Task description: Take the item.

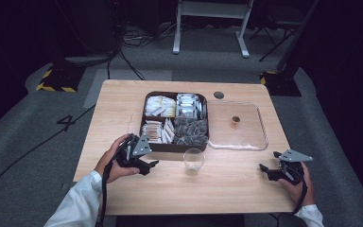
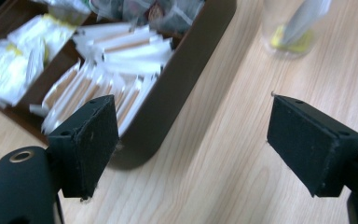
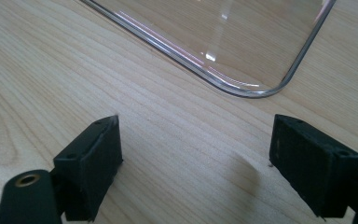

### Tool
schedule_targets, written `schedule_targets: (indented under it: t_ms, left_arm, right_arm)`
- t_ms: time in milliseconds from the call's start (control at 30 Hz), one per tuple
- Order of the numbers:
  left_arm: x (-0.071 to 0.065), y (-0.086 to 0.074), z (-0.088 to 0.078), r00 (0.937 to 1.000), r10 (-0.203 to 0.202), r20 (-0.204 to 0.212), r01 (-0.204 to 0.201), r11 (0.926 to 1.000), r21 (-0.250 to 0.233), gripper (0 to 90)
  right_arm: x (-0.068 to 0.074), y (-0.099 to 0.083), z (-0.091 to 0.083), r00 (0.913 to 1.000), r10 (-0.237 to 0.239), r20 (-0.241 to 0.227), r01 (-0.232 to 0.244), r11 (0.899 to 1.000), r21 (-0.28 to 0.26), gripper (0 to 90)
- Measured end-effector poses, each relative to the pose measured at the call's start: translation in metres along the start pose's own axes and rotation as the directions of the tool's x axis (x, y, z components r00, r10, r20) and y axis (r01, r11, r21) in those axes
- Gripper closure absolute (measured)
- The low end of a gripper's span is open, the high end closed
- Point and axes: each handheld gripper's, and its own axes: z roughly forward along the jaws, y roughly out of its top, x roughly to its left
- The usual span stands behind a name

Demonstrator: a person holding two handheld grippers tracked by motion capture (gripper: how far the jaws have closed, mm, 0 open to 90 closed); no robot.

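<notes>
- Beside the brown tray's (image 1: 144,126) near corner, left claw (image 1: 152,165) spread wide, gripping nothing.
- Plastic cup (image 1: 193,161) stands just right of it on the worktop (image 1: 123,101).
- Right claw (image 1: 266,171) spread, empty, near the clear lid (image 1: 260,124).

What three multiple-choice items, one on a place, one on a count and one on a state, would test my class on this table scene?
1. Where does the clear cup stand?
A. inside the box
B. on the table, just in front of the box
C. on the clear lid

2. How many compartments does the brown box have?
A. two
B. four
C. six

3. How do the jaws of the left gripper stand?
A. open, with nothing between them
B. shut on a packet
C. shut on the cup

Answers:
1 B, since the high view shows the cup on bare wood beside the box's near wall.
2 B, since dividers split the box into two rows of two.
3 A, since the left gripper view shows wood and the box corner behind its spread pads.
</notes>
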Motion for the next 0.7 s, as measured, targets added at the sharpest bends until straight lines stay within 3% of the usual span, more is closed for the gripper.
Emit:
schedule_targets:
  t_ms: [333,700]
  left_arm:
    - [0.0,-0.03,-0.002,0.9982,-0.027,-0.054,0.03,0.9987,0.043,17.3]
    - [0.003,-0.065,0.0,0.9944,-0.084,-0.064,0.089,0.9924,0.085,16.8]
  right_arm:
    - [0.0,0.0,0.0,1.0,0.001,0.001,-0.001,1.0,0.0,17.2]
    - [0.0,0.0,0.0,1.0,0.001,0.002,-0.001,1.0,0.0,17.2]
